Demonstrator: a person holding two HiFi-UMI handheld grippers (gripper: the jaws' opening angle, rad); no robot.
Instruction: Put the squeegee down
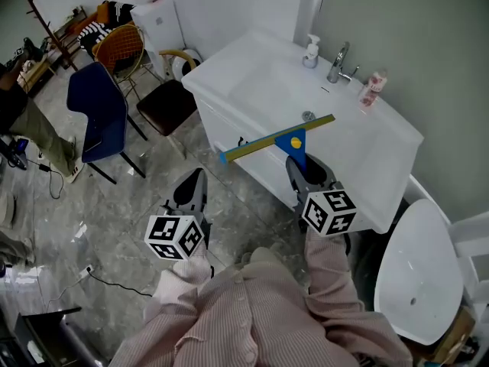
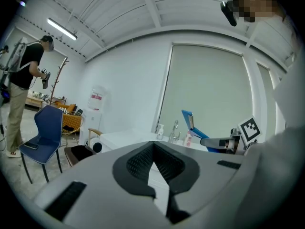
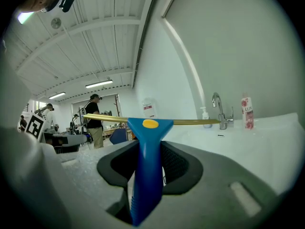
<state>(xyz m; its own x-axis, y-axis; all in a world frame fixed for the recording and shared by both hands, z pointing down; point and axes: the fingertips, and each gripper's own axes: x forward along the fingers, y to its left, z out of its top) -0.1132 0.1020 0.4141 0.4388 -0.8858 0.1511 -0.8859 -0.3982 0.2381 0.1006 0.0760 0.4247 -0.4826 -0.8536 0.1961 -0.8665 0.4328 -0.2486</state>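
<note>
Seen from above, a person in a pink striped shirt holds a gripper in each hand in front of a white sink counter (image 1: pixel 244 79). The right gripper (image 1: pixel 303 165), just right of centre, is clamped on the blue handle of a squeegee (image 1: pixel 293 142). Its own camera shows both pads pressed against the handle's sides, with the handle standing upright between them. The squeegee is in the air above the counter's front edge, touching nothing else. Its yellow-green blade runs across the handle's top, from 8 o'clock to 2 o'clock in the overhead picture.

The left gripper (image 1: pixel 194 177) sits at 8 o'clock from the right one, well apart, over the grey marble floor (image 1: pixel 92 220). Its fingers are drawn together at the tips with nothing between them.

On the counter, at 1 o'clock from the squeegee, stand a chrome tap (image 1: pixel 338 62), a white soap pump (image 1: pixel 311 52) and a pink bottle (image 1: pixel 371 89). A white toilet (image 1: pixel 420 270) is at 4 o'clock. A blue chair (image 1: pixel 99 113) is at 9 o'clock, and a dark-seated chair (image 1: pixel 168 104) stands between it and the counter.
</note>
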